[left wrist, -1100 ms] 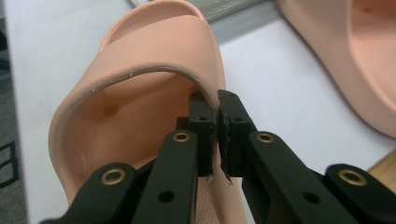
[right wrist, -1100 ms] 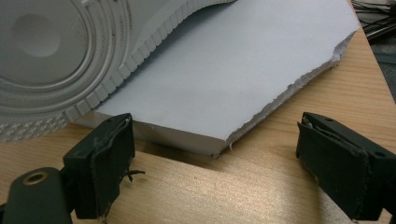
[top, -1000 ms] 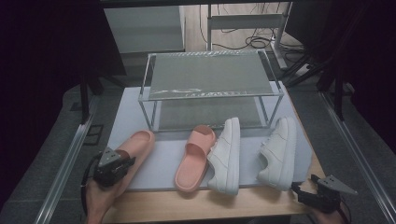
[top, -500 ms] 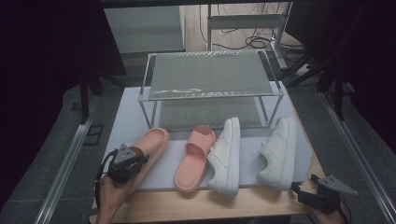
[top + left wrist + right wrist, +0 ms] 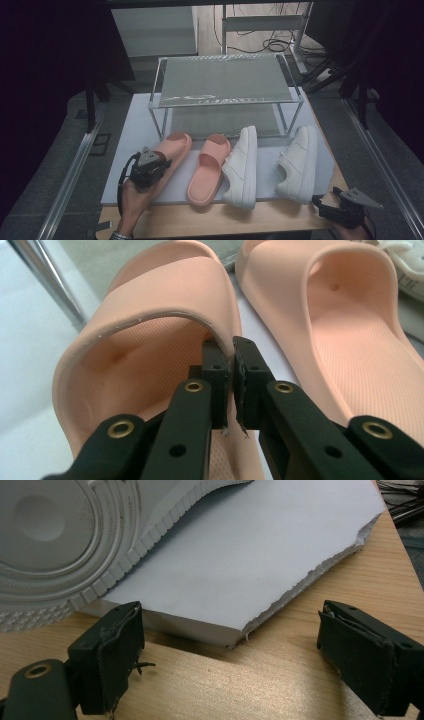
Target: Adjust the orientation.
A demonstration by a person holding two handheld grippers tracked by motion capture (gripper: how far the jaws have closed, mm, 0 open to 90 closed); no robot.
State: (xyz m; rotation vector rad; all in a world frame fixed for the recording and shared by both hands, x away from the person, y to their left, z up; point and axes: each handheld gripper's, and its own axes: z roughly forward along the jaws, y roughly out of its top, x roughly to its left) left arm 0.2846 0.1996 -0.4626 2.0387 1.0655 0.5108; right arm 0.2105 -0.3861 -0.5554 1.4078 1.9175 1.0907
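Left gripper (image 5: 150, 167) with fingers (image 5: 216, 372) pinched on the strap edge of a peach rubber slide sandal (image 5: 167, 150) — on the pale grey foam mat (image 5: 135, 130) beside its twin sandal (image 5: 207, 170), right gripper (image 5: 345, 210) low on the wooden tabletop (image 5: 280, 222) — fingers wide, holding nothing
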